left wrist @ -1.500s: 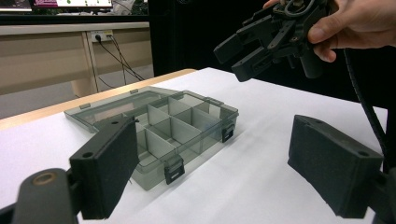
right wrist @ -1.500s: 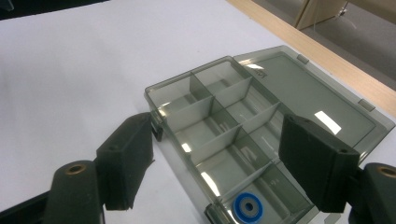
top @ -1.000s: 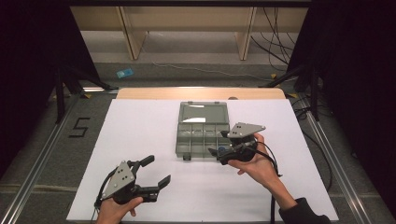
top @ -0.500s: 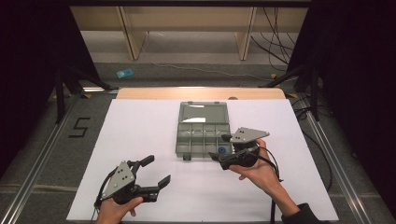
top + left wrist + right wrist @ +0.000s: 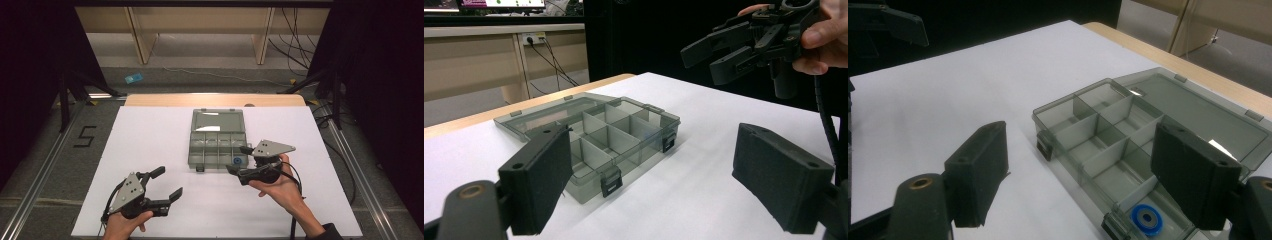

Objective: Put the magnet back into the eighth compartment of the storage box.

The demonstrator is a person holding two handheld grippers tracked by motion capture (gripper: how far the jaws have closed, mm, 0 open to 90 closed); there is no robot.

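A grey see-through compartment box [image 5: 210, 147] lies open mid-table, its lid [image 5: 217, 120] flat behind it. A blue ring [image 5: 238, 161] sits in the near right compartment, and in the right gripper view the ring [image 5: 1147, 219] is low between the jaws. My right gripper [image 5: 238, 160] is held at the box's near right corner, pointing left, open and empty. My left gripper [image 5: 167, 182] rests open near the table's front left, nothing between its jaws. In the left gripper view the box [image 5: 594, 140] lies ahead and the right gripper [image 5: 734, 47] hangs at upper right.
White sheet [image 5: 150, 150] covers the table, with a wooden edge [image 5: 215, 100] at the back. Black latches [image 5: 1045, 146] stick out from the box's front wall. Cables [image 5: 295, 50] and furniture legs stand on the floor beyond. Metal rails [image 5: 45, 165] run along both sides.
My right gripper has drawn back slightly toward the table's near edge, away from the box's compartments. The left gripper has stayed where it was.
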